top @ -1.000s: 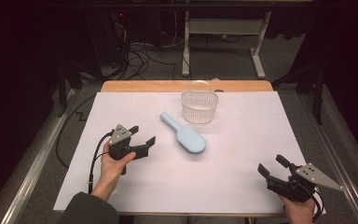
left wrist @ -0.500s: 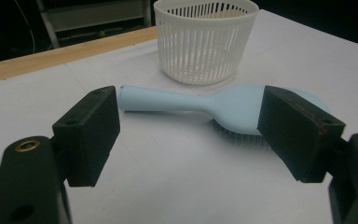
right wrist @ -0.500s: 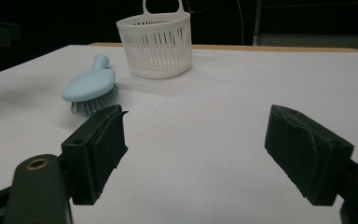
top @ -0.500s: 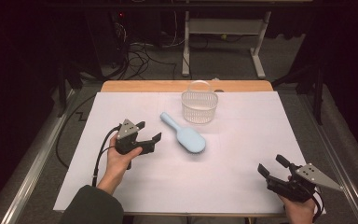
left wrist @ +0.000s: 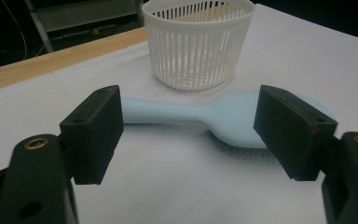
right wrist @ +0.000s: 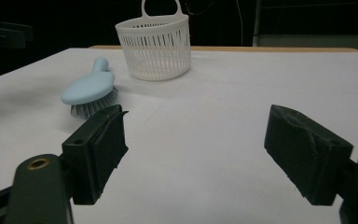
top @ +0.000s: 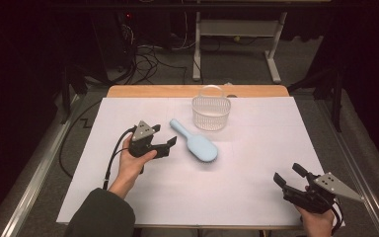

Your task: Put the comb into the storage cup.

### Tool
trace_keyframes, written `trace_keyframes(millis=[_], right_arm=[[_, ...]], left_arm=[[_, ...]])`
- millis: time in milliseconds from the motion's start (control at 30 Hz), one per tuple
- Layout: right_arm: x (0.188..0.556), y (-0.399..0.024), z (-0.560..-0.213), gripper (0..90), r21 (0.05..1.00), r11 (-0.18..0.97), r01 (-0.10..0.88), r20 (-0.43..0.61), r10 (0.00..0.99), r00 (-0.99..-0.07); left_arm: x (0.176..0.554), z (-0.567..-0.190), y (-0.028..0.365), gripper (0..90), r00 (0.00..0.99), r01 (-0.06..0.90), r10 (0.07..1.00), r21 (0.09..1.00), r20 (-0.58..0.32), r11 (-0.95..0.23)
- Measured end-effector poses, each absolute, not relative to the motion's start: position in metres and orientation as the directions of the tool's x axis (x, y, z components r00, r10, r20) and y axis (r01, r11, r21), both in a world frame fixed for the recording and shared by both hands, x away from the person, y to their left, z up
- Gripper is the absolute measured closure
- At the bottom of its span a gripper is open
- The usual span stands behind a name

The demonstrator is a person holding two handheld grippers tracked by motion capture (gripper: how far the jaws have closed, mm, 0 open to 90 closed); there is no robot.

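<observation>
White paper covered the table [top: 256, 192]. Near the person, the right tool [top: 292, 178] sat spread wide with nothing in it. Farther in, the left tool [top: 169, 143] had just been closing a little, still spread, close beside the blue brush [top: 197, 144]. The brush lay flat before the white basket [top: 211, 114].

In the left gripper view the right finger [left wrist: 294, 130] covers the far end of the hairbrush [left wrist: 200, 116]; the basket [left wrist: 196, 42] is cut off by the top edge.
</observation>
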State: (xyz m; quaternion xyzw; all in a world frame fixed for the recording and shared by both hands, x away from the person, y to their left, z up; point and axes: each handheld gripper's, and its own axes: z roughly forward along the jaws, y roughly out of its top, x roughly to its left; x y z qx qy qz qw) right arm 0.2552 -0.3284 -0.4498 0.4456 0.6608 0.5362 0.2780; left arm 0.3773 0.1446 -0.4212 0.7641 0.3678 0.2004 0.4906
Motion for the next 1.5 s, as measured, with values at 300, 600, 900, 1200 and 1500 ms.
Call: trace_keyframes(millis=[300,600,900,1200,1500], right_arm=[[0.256,-0.328,-0.450,21.3,0.956,0.031,0.291,0.111,0.883,-0.457],[0.255,-0.327,-0.450,21.5,0.957,0.039,0.287,0.102,0.882,-0.461],[0.256,-0.328,-0.450,21.5,0.957,0.038,0.289,0.104,0.881,-0.461],[0.256,-0.327,-0.450,21.5,0.957,0.038,0.288,0.104,0.880,-0.463],[0.256,-0.327,-0.450,21.5,0.957,0.039,0.289,0.103,0.881,-0.461]], left_arm=[[0.387,-0.418,0.139,28.6,0.653,0.369,0.756,0.891,-0.047,-0.264],[0.400,-0.416,0.134,26.0,0.642,0.384,0.766,0.880,-0.037,-0.280],[0.411,-0.412,0.128,25.3,0.646,0.402,0.762,0.867,-0.040,-0.295],[0.421,-0.407,0.126,28.6,0.635,0.428,0.772,0.851,-0.044,-0.304],[0.437,-0.402,0.122,32.8,0.639,0.450,0.769,0.814,-0.007,-0.367]])
